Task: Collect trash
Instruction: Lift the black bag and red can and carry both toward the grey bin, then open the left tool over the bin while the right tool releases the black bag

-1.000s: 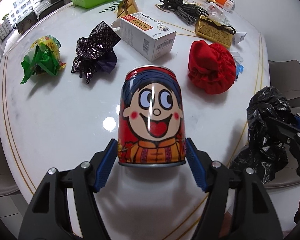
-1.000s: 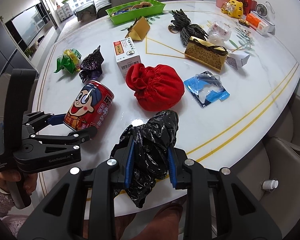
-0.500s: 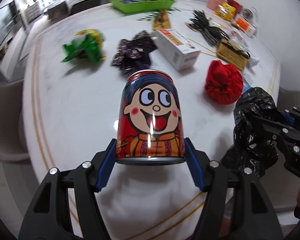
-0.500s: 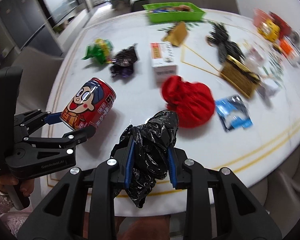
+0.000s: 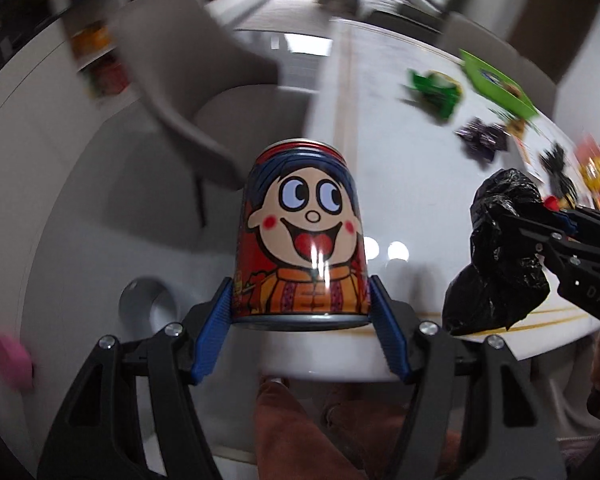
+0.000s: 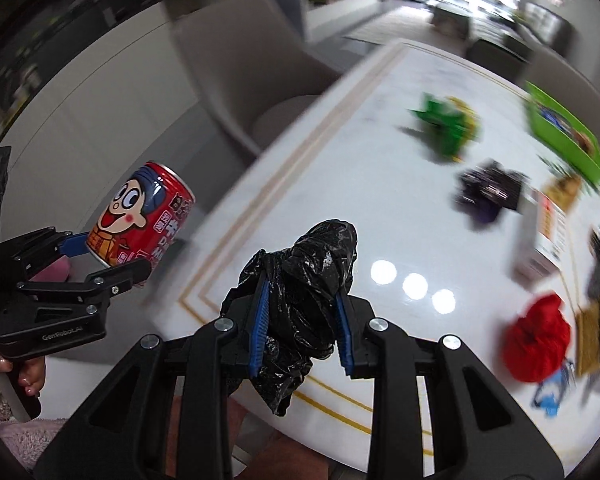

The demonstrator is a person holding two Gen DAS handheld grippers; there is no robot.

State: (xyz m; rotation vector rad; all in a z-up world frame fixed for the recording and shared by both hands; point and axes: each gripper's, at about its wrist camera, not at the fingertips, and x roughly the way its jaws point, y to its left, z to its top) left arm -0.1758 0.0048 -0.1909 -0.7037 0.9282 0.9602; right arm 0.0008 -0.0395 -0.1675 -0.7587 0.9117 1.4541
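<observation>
A red drink can (image 5: 300, 232) with a cartoon face stands upright between the blue pads of my left gripper (image 5: 300, 284), which is shut on its lower part. In the right wrist view the can (image 6: 144, 220) and left gripper (image 6: 112, 256) hang left of the white table's edge (image 6: 260, 184), over the floor. My right gripper (image 6: 300, 288) is shut on a crumpled black plastic bag (image 6: 312, 280) above the table's near corner. From the left wrist, that bag (image 5: 496, 256) and the right gripper (image 5: 540, 228) sit to the right.
A grey chair (image 6: 240, 60) stands at the table's left side. On the table lie a green wrapper (image 6: 448, 124), a dark purple wrapper (image 6: 490, 192), a white box (image 6: 544, 232), a red pouch (image 6: 538, 340) and a green tray (image 6: 560, 132). A round silver object (image 5: 148, 308) and something pink (image 5: 14, 360) are on the floor.
Both grippers have swung left and rolled, away from the table's middle. The can now hangs past the table's edge with the chair and floor behind it. Both grips are unchanged.
</observation>
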